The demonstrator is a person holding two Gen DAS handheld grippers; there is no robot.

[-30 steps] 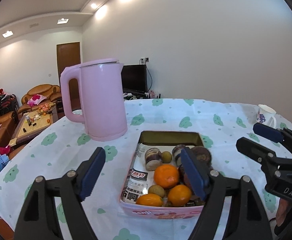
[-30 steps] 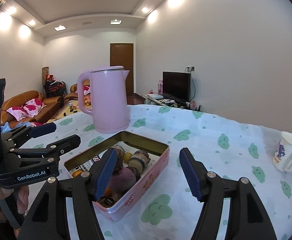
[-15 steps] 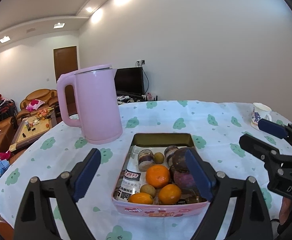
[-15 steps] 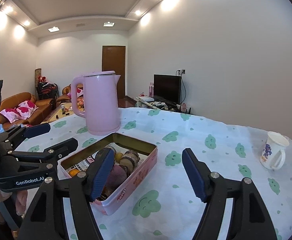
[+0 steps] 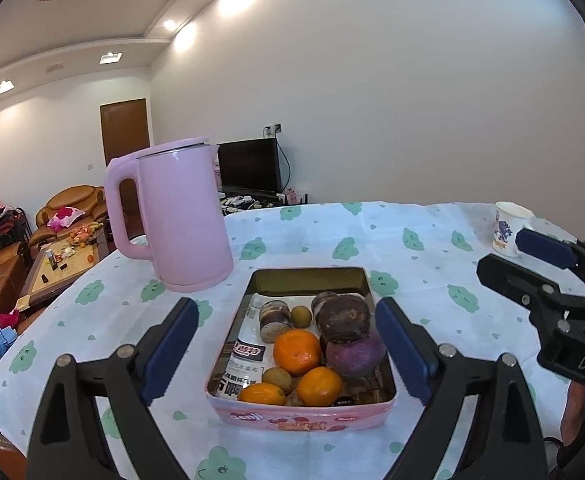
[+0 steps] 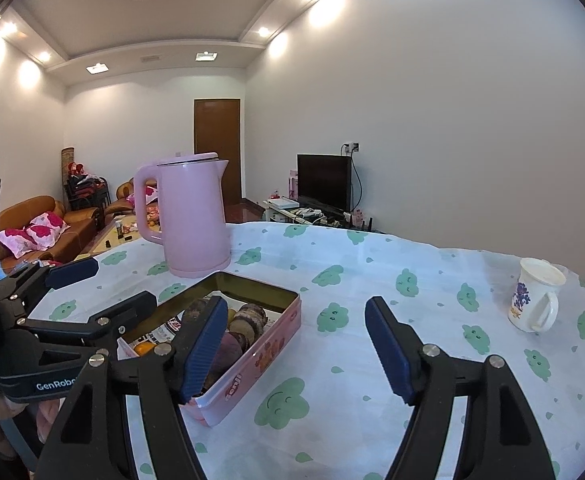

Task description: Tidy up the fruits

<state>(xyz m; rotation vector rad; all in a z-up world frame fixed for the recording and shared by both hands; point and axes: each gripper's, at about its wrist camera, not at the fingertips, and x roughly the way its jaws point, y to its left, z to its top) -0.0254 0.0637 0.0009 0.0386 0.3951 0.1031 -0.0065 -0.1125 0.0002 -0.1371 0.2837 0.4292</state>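
Observation:
A pink rectangular tin (image 5: 300,418) sits on the table. It holds three oranges (image 5: 297,351), small green-brown kiwis (image 5: 277,376), a dark brown round fruit (image 5: 344,318), a purple one (image 5: 355,353) and cut brown pieces (image 5: 273,316). My left gripper (image 5: 286,354) is open and empty, held just in front of and above the tin. My right gripper (image 6: 297,350) is open and empty, to the right of the tin (image 6: 252,364). Each gripper shows at the edge of the other's view.
A tall pink kettle (image 5: 176,216) stands behind the tin on the left. A white flowered mug (image 6: 534,300) stands at the far right. The tablecloth (image 6: 372,280) is white with green clouds. Beyond the table are sofas, a coffee table and a TV.
Both grippers have drawn back and up from the tin. The tin now lies fully visible between my left fingers. Nothing was picked up.

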